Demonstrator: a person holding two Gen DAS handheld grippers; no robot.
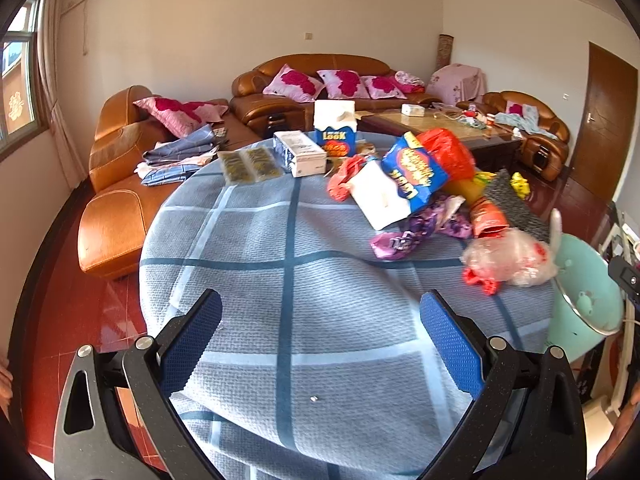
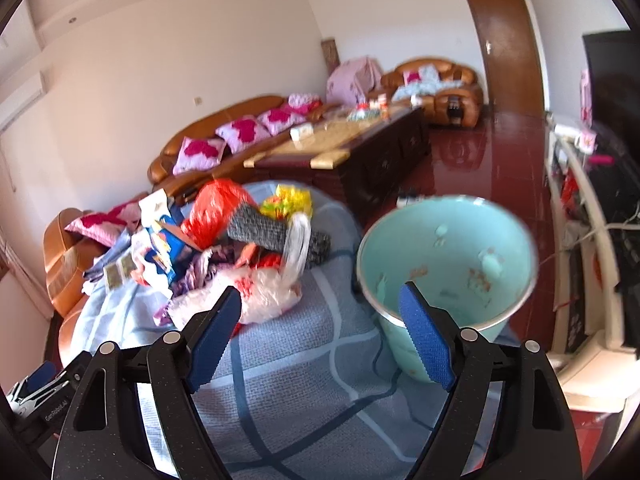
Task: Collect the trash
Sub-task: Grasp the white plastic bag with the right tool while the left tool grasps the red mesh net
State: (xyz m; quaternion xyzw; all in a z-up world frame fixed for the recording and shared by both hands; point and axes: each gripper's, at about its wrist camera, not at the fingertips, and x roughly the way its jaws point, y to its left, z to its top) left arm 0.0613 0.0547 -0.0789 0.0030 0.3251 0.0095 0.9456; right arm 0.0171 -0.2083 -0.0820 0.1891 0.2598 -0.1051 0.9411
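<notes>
A: What lies biggest before our tongs?

B: The round table [image 1: 256, 248], under its blue checked cloth. Both pairs hang over its near side. Beyond it we see the brown sofa [image 1: 120, 184] and a dark coffee table [image 2: 360, 160].

A: And next in size?

B: The teal bin [image 2: 448, 256]. It stands just past the right fingertip of our right tongs [image 2: 320, 320], at the table's edge, its mouth tilted toward us. From our left tongs [image 1: 320, 312] it sits far off to the right.

A: Where is the trash?

B: In a heap on the far half of the table, ahead and right of the left tongs, ahead and left of the right ones. The blue snack bag [image 1: 416, 172] lies on top, with a red bag [image 1: 448, 152] behind it. A white box [image 1: 300, 154] and an upright blue carton [image 1: 335, 130] stand further back, and a flat pack [image 1: 250, 166] lies left of the box.

A: Anything nearer?

B: A clear bag [image 1: 512, 258] with red print is the closest piece. It lies just beyond our right tongs' left finger [image 2: 216, 332]; whether they touch, we cannot tell. A purple wrapper [image 1: 400, 238] lies left of it.

A: How do our tongs stand?

B: Both wide, with only cloth between the blue pads. We hold nothing.
</notes>
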